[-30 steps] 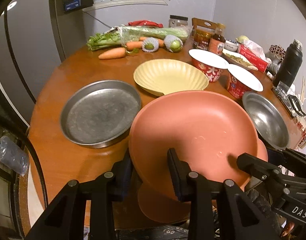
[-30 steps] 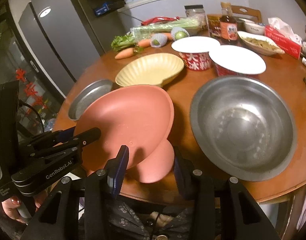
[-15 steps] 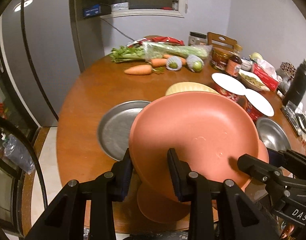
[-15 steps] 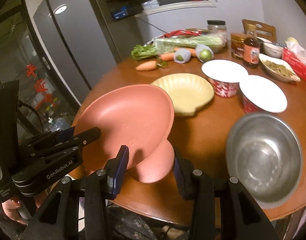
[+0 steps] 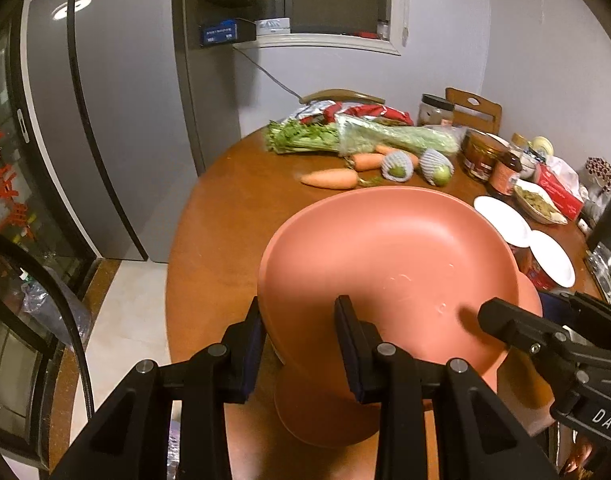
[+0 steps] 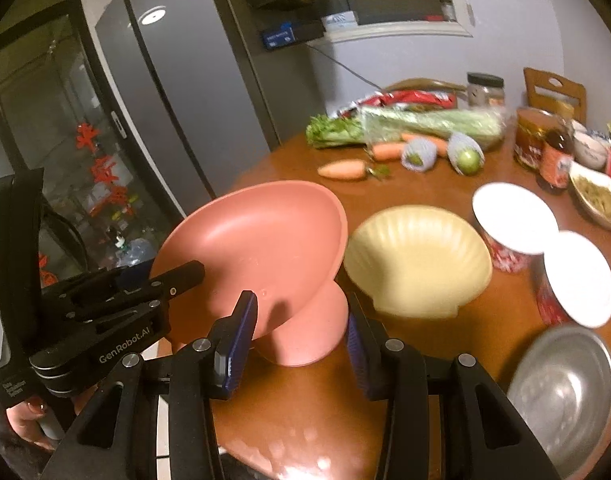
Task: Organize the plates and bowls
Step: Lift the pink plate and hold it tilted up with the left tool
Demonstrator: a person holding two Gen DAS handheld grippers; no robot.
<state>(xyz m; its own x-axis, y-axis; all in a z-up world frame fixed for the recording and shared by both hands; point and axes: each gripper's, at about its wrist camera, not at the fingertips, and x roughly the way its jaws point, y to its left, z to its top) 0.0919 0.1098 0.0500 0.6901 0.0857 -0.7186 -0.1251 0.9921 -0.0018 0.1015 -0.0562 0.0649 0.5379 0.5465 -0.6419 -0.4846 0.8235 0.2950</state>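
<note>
A pink footed dish hangs tilted above the brown round table, held by both grippers. My left gripper is shut on its near rim, one finger inside the dish and one under it. In the right wrist view the same dish shows its foot. My right gripper is shut on the dish wall, with one finger inside and the other beside the foot. Each gripper's inner finger shows in the other view, the right one's finger and the left one's finger.
A yellow shell-shaped plate lies just right of the dish. Two red cups with white lids and a steel bowl stand further right. Carrots, celery, jars and sauces crowd the far side. A grey fridge stands left.
Both grippers have risen and swung left with the pink dish. The table's things have slid right in both views, and the flat steel pan is now hidden from view.
</note>
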